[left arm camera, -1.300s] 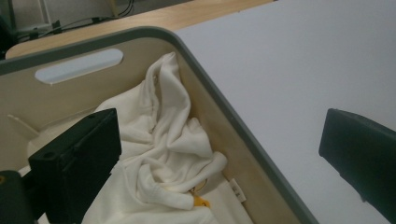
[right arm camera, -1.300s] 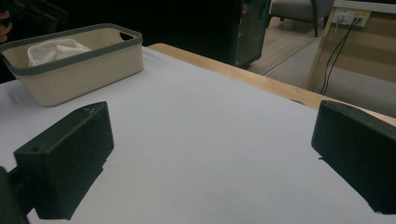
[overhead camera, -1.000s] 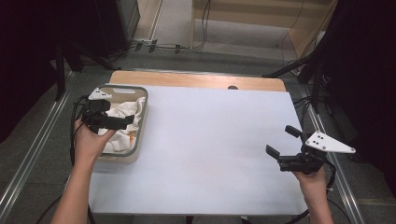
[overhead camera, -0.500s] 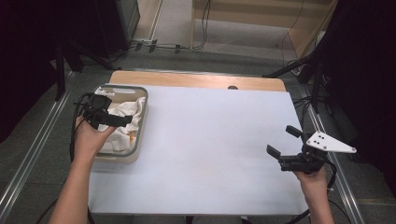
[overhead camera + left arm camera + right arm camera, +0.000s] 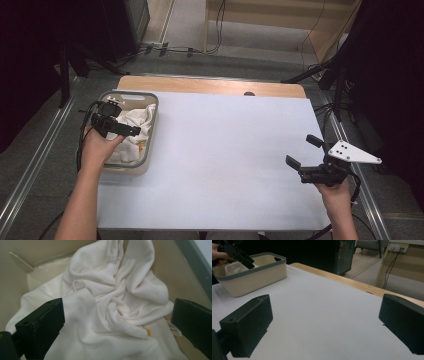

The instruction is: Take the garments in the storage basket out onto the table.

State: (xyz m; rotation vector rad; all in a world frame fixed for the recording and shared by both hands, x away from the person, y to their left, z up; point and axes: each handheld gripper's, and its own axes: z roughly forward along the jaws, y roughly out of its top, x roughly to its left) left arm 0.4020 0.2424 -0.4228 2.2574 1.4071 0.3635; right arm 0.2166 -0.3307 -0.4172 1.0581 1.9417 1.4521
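Your left gripper [image 5: 117,322] hangs inside the beige basket [image 5: 150,131] with its jaws spread wide, one on each side of the crumpled white cloth [image 5: 112,302] that lies bunched in the basket; whether the jaws touch the fabric can't be told. Your right gripper [image 5: 302,152] sits well away from the basket, low over the bare white table [image 5: 225,150] near its far-side edge, jaws also spread and holding nothing, and its own view looks across the table toward the basket [image 5: 249,272] and your left hand [image 5: 218,255]
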